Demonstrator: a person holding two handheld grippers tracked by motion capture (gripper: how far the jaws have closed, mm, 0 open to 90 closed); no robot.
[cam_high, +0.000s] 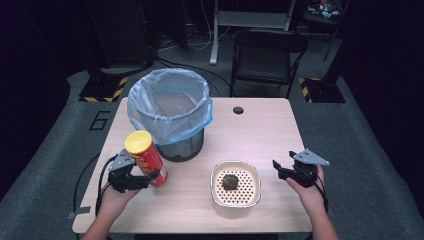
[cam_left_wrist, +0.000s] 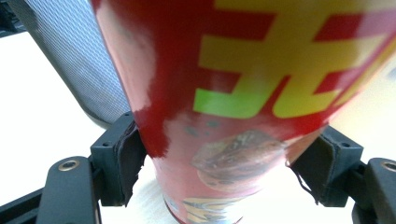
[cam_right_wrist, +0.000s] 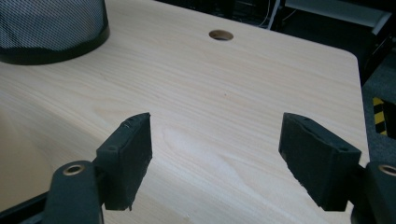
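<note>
- Left gripper (cam_high: 142, 178) is clamped on the red canister (cam_high: 147, 159) with the yellow lid, low on its body, at the near-left part of the wooden surface (cam_high: 260, 135).
- In the left gripper view the fingers (cam_left_wrist: 125, 158) press in from both sides of the red canister (cam_left_wrist: 233, 93), with yellow and green lettering on its wall; its bottom end looks just above the surface there, though contact is hard to judge.
- From above, the canister leans, lid end tipped up and to the left, just in front of the mesh bin (cam_high: 172, 115).
- The bin, lined with a pale blue bag, stands at the far-left of the surface; its black mesh wall (cam_left_wrist: 79, 60) sits right behind the canister.
- Right gripper (cam_high: 285, 167) hovers at the near-right edge, fingers (cam_right_wrist: 128, 158) spread wide with nothing between them, bare wood below.
- Between the two hands, a white strainer bowl (cam_high: 235, 184) rests on the surface with a dark lump (cam_high: 230, 181) in its perforated middle.
- A round cable hole (cam_high: 238, 110) marks the far side of the surface.
</note>
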